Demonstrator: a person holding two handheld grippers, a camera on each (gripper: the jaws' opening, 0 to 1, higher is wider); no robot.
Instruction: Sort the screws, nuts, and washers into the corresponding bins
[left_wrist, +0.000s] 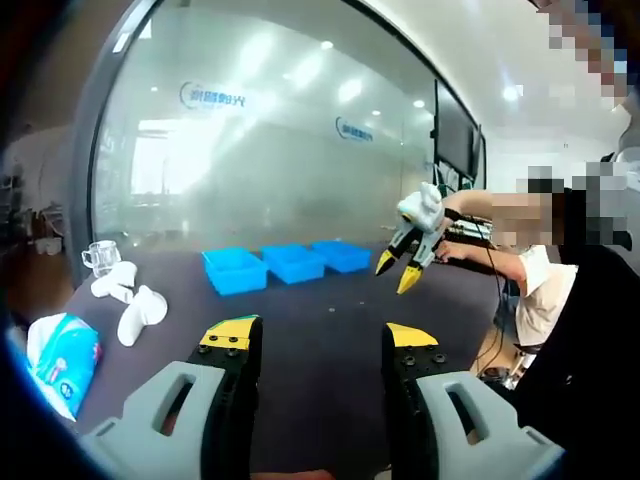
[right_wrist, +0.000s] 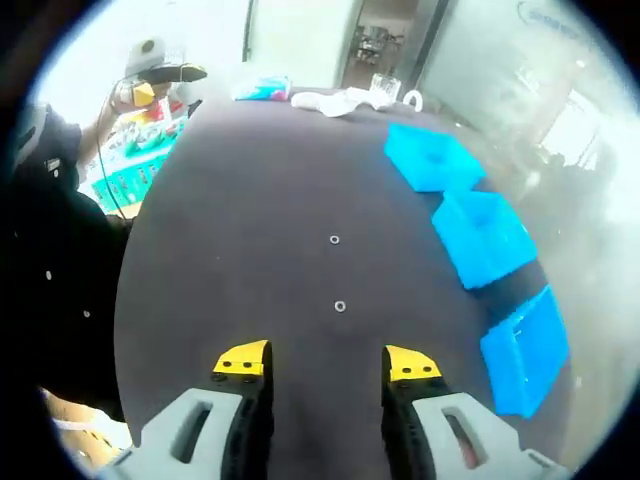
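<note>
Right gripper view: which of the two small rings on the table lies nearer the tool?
The lower ring, just ahead of the right tool. The other ring lies farther up the dark table.

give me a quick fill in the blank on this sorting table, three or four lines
1. The number of blue bins lined up on the dark table is ____.
2. The small metal rings lying loose on the table number ____.
3. The right gripper hovers with its jaws ____.
4. The tips of the left gripper are coloured ____.

Missing words: three; two; open; yellow
</note>
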